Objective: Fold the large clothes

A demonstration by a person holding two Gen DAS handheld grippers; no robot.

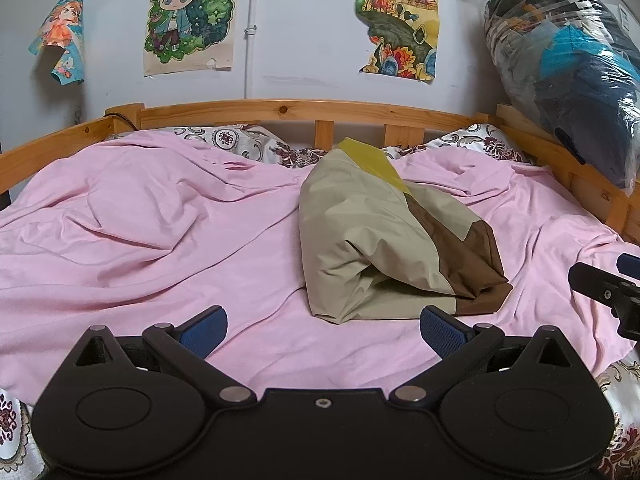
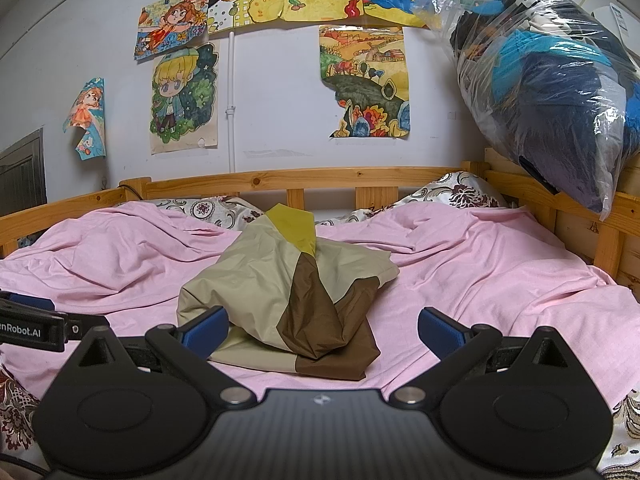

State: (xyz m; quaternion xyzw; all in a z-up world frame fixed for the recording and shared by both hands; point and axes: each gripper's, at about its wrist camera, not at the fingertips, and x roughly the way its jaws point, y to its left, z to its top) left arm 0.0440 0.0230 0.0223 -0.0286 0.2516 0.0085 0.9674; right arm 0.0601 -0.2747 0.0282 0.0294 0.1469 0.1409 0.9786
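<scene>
A beige, brown and olive garment [image 1: 380, 240] lies folded into a bulky bundle on the pink sheet [image 1: 160, 232], right of centre in the left wrist view. In the right wrist view the garment [image 2: 288, 300] lies in the middle, just beyond my fingers. My left gripper [image 1: 323, 330] is open and empty, hovering in front of the bundle's near edge. My right gripper [image 2: 322, 330] is open and empty, its left finger [image 2: 206, 330] in front of the bundle's near left corner. The right gripper also shows at the right edge of the left wrist view [image 1: 608, 288].
A wooden bed frame [image 1: 280, 110] runs along the back and right side. Patterned pillows [image 1: 240, 140] lie at the head. A clear plastic bag of dark clothes [image 2: 552, 92] rests on the right rail. Posters hang on the wall. The left gripper's body [image 2: 32, 326] shows at left.
</scene>
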